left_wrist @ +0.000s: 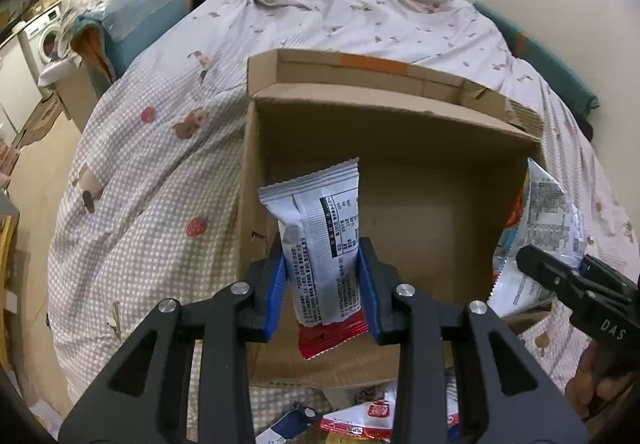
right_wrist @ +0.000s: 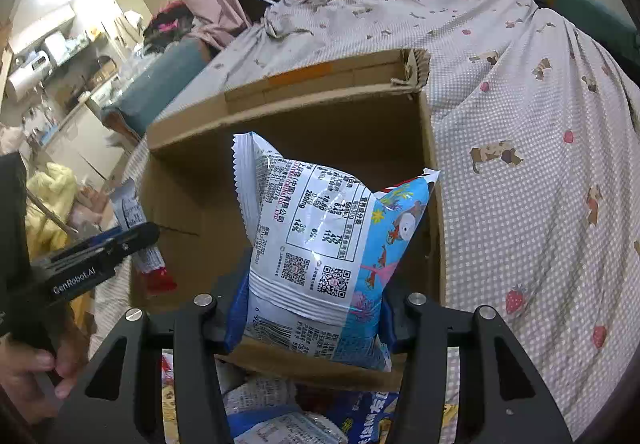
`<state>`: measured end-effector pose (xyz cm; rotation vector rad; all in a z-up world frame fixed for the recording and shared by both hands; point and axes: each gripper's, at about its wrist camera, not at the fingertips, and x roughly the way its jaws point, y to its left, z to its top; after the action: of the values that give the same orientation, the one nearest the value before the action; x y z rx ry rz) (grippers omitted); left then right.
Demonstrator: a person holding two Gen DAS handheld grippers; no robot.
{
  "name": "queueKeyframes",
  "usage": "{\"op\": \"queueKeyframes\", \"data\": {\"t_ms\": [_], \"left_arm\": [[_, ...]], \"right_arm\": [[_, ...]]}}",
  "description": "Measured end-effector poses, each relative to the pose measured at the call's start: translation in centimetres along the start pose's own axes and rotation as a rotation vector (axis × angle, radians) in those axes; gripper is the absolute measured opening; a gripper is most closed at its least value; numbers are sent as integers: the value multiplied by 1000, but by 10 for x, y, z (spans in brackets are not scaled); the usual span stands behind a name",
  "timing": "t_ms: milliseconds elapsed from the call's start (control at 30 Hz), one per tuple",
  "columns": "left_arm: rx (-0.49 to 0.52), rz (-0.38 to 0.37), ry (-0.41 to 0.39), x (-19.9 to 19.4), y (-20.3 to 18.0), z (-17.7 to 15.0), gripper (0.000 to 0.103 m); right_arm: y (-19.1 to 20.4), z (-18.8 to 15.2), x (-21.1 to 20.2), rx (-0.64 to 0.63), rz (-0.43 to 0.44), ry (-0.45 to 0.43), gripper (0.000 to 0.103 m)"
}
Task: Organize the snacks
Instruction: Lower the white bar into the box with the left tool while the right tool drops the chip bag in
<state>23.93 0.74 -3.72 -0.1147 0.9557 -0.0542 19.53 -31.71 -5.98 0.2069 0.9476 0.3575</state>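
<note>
An open cardboard box point(left_wrist: 392, 116) stands on the bed; it also shows in the right wrist view point(right_wrist: 304, 112). My left gripper point(left_wrist: 326, 284) is shut on a white and red snack packet point(left_wrist: 320, 228), held upright over the box's near left side. My right gripper point(right_wrist: 310, 318) is shut on a puffy white and blue snack bag point(right_wrist: 320, 244), held over the box's near edge. The blue bag point(left_wrist: 540, 228) and right gripper point(left_wrist: 576, 276) show at the right of the left wrist view. The left gripper point(right_wrist: 116, 248) and its packet point(right_wrist: 136, 228) show at the left of the right wrist view.
More snack packets point(left_wrist: 352, 420) lie on the bed in front of the box, also seen below the right gripper point(right_wrist: 280, 416). A checked bedsheet point(left_wrist: 160, 172) covers the bed. A blue cushion point(left_wrist: 148, 16) and a washing machine point(left_wrist: 40, 40) stand at the left.
</note>
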Motion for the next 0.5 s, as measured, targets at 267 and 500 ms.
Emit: {"op": "queueKeyframes", "data": {"t_ms": [267,500], "left_arm": [[-4,-1,-13,3,1,0,29],[19,-2,-5,6,-4,-3,30]], "right_arm": [[3,-1,10,-32,-31,12,55],[2,-1,10,-14,-22,11,57]]}}
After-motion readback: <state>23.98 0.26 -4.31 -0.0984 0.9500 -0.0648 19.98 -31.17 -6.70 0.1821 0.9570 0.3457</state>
